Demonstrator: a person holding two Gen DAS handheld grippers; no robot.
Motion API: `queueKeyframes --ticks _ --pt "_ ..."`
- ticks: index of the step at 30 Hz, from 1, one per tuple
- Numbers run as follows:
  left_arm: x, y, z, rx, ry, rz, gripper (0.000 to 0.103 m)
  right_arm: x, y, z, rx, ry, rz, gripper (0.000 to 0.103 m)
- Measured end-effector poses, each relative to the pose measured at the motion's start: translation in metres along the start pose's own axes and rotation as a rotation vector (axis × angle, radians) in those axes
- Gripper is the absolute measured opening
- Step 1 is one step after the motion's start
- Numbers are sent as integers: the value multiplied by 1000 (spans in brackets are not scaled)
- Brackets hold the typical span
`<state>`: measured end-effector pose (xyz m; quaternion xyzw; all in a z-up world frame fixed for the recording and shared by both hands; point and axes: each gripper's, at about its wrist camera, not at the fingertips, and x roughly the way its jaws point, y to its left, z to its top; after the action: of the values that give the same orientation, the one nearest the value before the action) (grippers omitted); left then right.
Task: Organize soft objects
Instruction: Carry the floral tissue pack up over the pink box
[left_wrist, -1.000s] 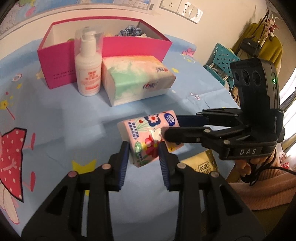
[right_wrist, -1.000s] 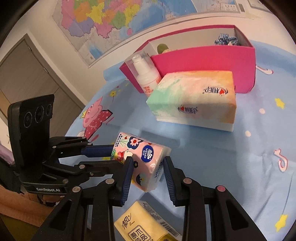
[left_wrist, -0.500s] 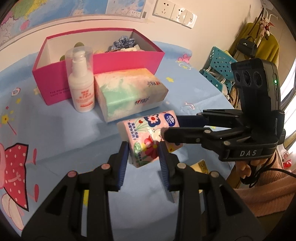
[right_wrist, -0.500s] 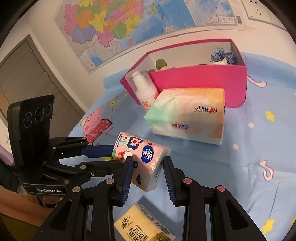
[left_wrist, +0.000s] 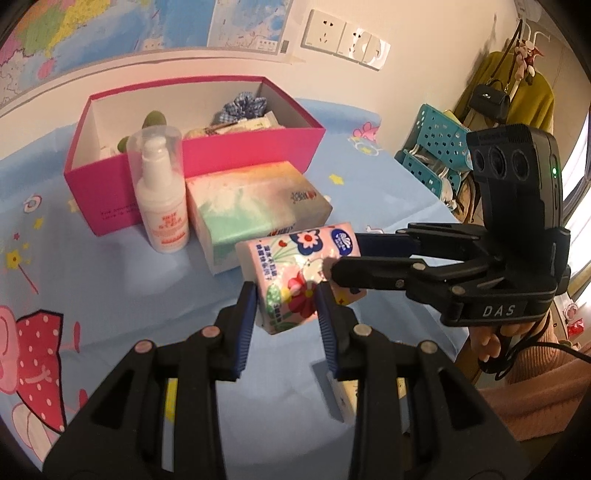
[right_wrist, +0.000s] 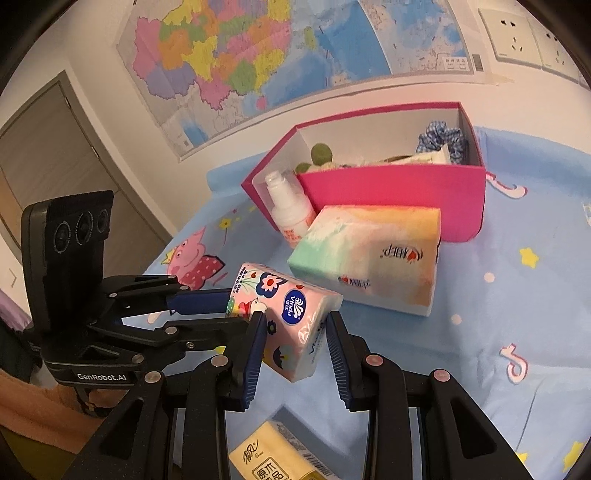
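A pink flowered tissue pack hangs above the blue tablecloth, gripped at both ends. My left gripper is shut on its near end, and my right gripper is shut on the other end. In the left wrist view the right gripper reaches in from the right; in the right wrist view the left gripper comes in from the left. Behind stands an open pink box holding a blue scrunchie and other soft items.
A large pastel tissue pack lies in front of the box, beside a white pump bottle. A yellow tissue pack lies below the held pack. Teal baskets stand past the table's right edge.
Both grippers have risen together with the flowered pack, which now hangs higher above the cloth. The box and large pack sit lower in view, and the box's inside shows more.
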<state>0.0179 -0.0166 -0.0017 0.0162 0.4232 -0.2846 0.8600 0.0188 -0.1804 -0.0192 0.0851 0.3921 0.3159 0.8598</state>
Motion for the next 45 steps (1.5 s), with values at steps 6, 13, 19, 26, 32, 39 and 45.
queueKeyframes --ticks 6,13,19,26,32,39,45 --pt "-1 0 11 5 -16 2 34 -6 -2 10 -11 -27 -5 34" --pt "0 1 36 16 -41 11 34 -11 -5 29 -33 -63 -21 34" --pt "3 3 57 22 -61 14 34 -15 -11 45 -47 -92 -30 34" --pt "8 10 85 23 -86 29 34 -14 -16 70 -66 -130 -47 34" --pt "11 20 109 7 -109 46 34 -8 -25 94 -66 -144 -43 34" --pt "18 32 133 -5 -121 64 34 2 -32 119 -81 -155 -61 34" --pt "29 44 150 -17 -121 81 34 14 -41 137 -81 -160 -72 34"
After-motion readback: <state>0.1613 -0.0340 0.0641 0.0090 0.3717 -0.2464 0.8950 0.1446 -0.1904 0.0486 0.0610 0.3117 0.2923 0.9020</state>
